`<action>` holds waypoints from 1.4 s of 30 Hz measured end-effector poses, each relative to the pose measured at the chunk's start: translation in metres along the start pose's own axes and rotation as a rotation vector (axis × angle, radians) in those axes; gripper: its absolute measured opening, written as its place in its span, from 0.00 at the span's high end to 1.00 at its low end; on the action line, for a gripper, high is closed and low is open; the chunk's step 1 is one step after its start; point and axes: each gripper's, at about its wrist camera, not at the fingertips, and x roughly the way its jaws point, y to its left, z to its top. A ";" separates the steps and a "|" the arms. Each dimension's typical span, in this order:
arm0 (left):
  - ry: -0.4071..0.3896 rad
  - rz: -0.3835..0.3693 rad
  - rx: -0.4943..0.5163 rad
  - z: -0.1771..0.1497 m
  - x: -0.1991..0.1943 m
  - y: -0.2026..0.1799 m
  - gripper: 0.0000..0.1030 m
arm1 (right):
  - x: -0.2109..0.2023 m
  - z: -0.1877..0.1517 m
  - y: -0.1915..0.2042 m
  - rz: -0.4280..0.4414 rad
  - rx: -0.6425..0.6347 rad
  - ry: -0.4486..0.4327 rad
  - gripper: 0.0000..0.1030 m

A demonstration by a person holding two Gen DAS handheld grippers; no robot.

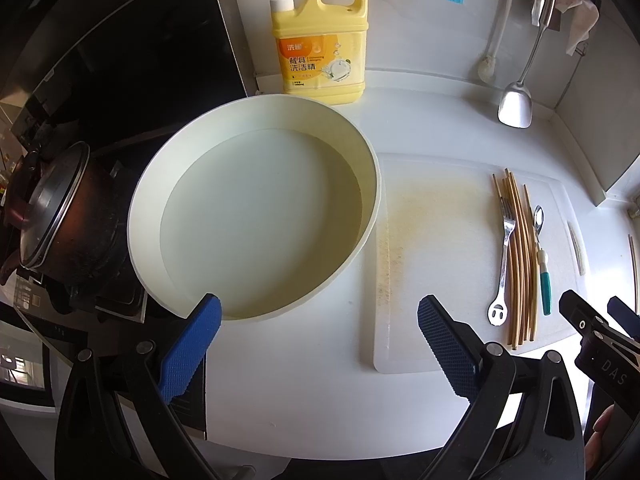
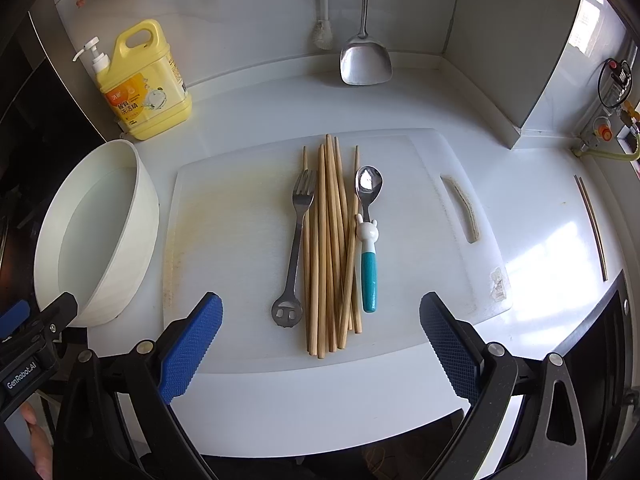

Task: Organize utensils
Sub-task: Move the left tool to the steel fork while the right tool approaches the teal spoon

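Several wooden chopsticks (image 2: 330, 248) lie in a bundle on a white cutting board (image 2: 240, 248). A steel fork (image 2: 296, 240) lies to their left and a spoon with a teal handle (image 2: 368, 240) to their right. My right gripper (image 2: 320, 320) is open and empty, just in front of the bundle. My left gripper (image 1: 320, 320) is open and empty at the near rim of a white basin (image 1: 256, 208). In the left wrist view the chopsticks (image 1: 518, 260), fork (image 1: 505, 256) and spoon (image 1: 541, 256) lie far right on the board (image 1: 440, 260).
A yellow detergent bottle (image 1: 320, 44) stands at the back wall. A steel spatula (image 2: 365, 60) and a brush (image 2: 322, 36) hang there. A dark pot with a lid (image 1: 60, 216) sits on the stove at left. Two thin sticks (image 2: 592, 228) lie on the counter at right.
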 end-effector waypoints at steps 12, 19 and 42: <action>-0.001 -0.053 0.050 0.006 0.003 -0.009 0.06 | -0.004 -0.009 -0.003 0.042 0.023 -0.029 0.08; -0.045 -0.135 0.148 0.005 0.008 -0.031 0.06 | -0.004 -0.026 -0.023 0.001 0.081 -0.045 0.08; -0.109 -0.174 0.094 -0.012 0.056 -0.118 0.06 | 0.048 -0.015 -0.111 0.048 0.081 -0.119 0.08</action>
